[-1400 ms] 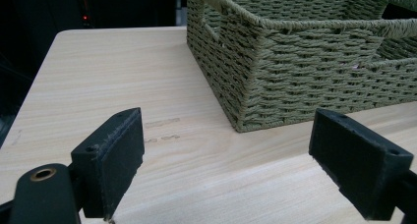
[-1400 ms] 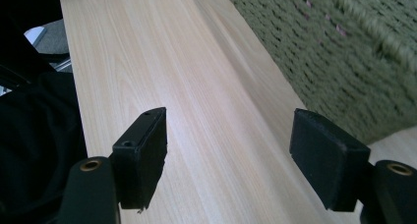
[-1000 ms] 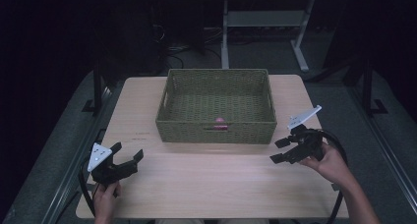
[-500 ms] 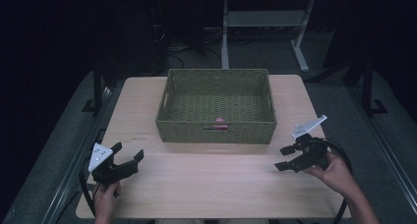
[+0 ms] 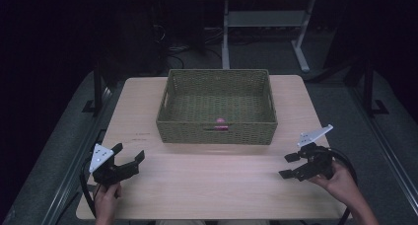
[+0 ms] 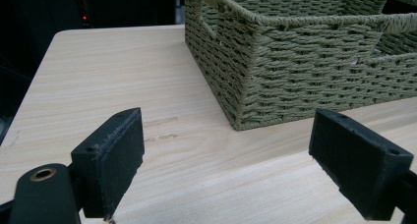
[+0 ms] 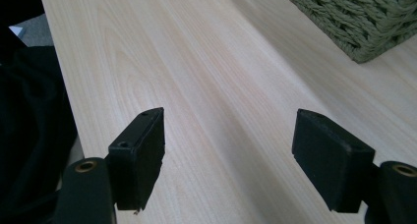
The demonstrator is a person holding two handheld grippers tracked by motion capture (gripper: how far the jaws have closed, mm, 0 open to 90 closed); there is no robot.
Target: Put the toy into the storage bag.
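A green woven basket [image 5: 217, 106] stands at the middle of the wooden table [image 5: 207, 180]. A small pink object [image 5: 219, 120] lies inside it against the near wall. My left gripper [image 5: 129, 153] is held open near the table's front left, and its jaws point toward the basket's near left corner [image 6: 246, 106]. In the left gripper view the gripper [image 6: 231, 170] has nothing between its pads. My right gripper [image 5: 287, 166] is open at the front right, well clear of the basket. Its own view shows the gripper [image 7: 231, 155] over bare wood, with a basket corner [image 7: 364, 22] at the upper right.
Table legs and cables [image 5: 266, 22] stand on the dark floor behind the table. A person's hands [image 5: 340, 183] come in at the near edge. Bare tabletop lies between the two grippers and in front of the basket.
My right gripper has drawn back from the basket toward the near right edge of the table. The left gripper has stayed put.
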